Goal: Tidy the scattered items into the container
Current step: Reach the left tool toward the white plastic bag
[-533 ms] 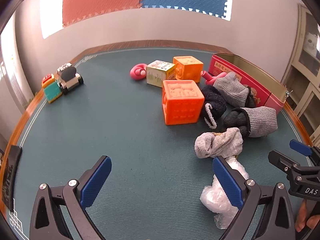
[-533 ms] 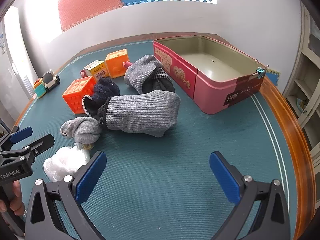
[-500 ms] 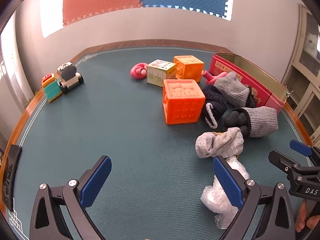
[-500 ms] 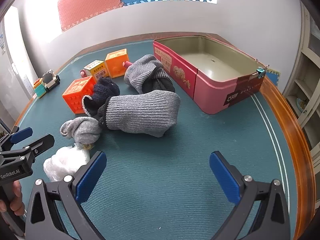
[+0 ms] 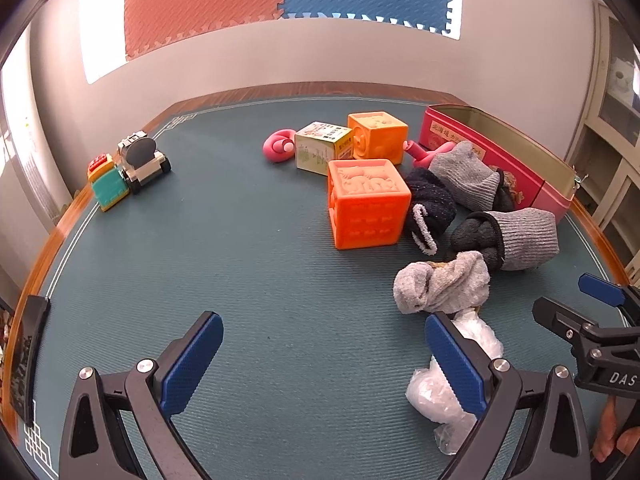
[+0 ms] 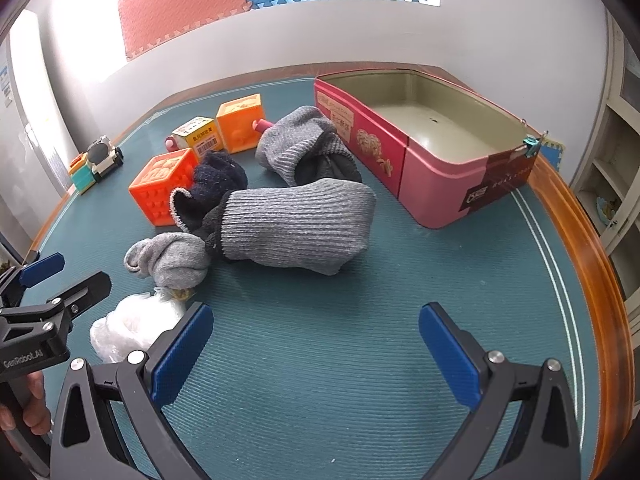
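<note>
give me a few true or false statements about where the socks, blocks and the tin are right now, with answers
1. The pink tin holds no socks or toys. True.
2. The right gripper is clamped on the big grey ribbed sock. False: it is open and holds nothing, and the sock lies on the mat ahead of it.
3. The crumpled clear plastic bag lies by the left gripper, next to its right finger. True.
4. The two orange blocks are stacked one on the other. False: the near orange block and the far orange block both sit on the mat, apart.
5. The toy truck is inside the tin. False: it sits far off at the mat's left edge.
</note>
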Demonstrator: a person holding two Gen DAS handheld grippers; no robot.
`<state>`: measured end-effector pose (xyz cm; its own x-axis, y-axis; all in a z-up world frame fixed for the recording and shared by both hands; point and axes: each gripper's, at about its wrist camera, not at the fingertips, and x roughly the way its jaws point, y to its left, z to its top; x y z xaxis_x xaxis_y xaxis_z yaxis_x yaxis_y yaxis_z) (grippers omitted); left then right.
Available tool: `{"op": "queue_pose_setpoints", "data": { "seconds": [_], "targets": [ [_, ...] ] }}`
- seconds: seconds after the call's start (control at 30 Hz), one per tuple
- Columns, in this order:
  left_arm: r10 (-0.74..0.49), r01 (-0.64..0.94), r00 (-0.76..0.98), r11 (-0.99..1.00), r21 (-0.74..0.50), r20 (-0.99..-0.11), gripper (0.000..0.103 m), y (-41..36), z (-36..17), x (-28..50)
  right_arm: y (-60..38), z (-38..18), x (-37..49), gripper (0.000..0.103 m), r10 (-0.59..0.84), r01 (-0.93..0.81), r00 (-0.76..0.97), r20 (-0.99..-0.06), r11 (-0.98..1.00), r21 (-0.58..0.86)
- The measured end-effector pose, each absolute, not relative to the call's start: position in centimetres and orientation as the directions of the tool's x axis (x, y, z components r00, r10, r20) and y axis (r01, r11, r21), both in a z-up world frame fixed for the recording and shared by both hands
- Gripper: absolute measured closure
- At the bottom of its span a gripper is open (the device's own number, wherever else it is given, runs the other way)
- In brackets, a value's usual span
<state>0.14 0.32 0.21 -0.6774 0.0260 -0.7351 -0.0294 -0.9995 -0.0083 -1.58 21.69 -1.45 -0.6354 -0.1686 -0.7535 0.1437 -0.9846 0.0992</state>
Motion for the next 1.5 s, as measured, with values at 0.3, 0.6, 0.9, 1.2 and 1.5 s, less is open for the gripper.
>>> {"op": "queue_pose_setpoints", "data": {
  "seconds": [0.3,0.6,0.9,1.2,1.5],
  "targets": [
    [0.050,-0.049,-0.672,-0.999,-0.023,-0.739,0.001,1.9,0.4,0.6,23.3,-2.0,-1.8,0.000,-0.157,0.102,-0.631,-0.759,-0.988,0.120],
    [0.116,-0.113,-0.657,-0.992,-0.055,-0.745,0.001,3.5,0.2,1.0,24.1,-2.2,-1.5,0.000,-0.162,0.090,-0.635,-0.756,-0.987,0.136],
    [0.121,-0.128,-0.649,-0.991,-0.049,-0.752,0.001,3.9,0.1,1.7,24.4,-1.9,-1.2,0.000,-0.158,0.092,-0.643,-0.750,-0.987,0.129],
    [0.143,-0.142,-0.624,-0.987,-0.069,-0.768,0.001,4.2,-0.3,2.0,24.8,-1.4,-1.0,0.000,-0.159,0.095,-0.654,-0.739,-0.987,0.128],
    [0.182,-0.154,-0.566,-0.982,-0.113,-0.804,0.001,4.8,-1.8,1.2,25.0,-1.2,-0.9,0.000,-0.168,0.096,-0.658,-0.734,-0.986,0.139]
  ]
}}
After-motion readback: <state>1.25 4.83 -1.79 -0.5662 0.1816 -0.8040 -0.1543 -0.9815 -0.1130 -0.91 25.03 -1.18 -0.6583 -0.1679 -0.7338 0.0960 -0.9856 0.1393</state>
